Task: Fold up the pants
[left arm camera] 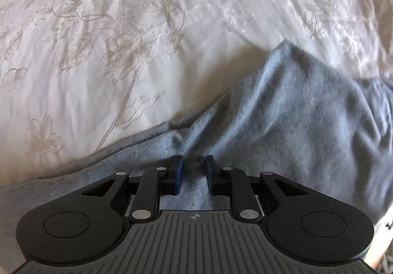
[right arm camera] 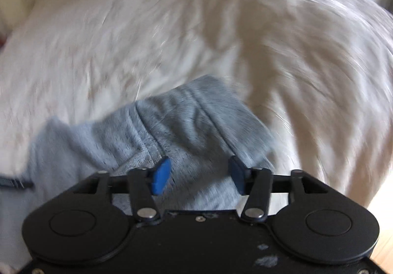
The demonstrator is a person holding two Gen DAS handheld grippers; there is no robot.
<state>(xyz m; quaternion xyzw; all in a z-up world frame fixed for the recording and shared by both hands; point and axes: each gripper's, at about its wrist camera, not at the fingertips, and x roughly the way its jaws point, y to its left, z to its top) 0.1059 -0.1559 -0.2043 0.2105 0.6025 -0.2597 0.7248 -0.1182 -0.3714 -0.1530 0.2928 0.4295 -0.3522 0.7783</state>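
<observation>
Grey sweatpants (left arm camera: 294, 114) lie rumpled on a white bedspread, rising into a peak at the right of the left wrist view. My left gripper (left arm camera: 194, 163) points steeply down with its jaws close together, pinching a gathered fold of the grey fabric; creases run out from the pinch. In the blurred right wrist view a seamed end of the pants (right arm camera: 186, 121) lies under my right gripper (right arm camera: 200, 165). Its blue pads (right arm camera: 161, 175) stand well apart over the cloth and do not press on it.
The white bedspread (left arm camera: 122, 40) with pale embroidered flowers fills the far side of both views (right arm camera: 172, 28). The bed's edge curves down on the right, with light wooden floor (right arm camera: 383, 212) beyond it.
</observation>
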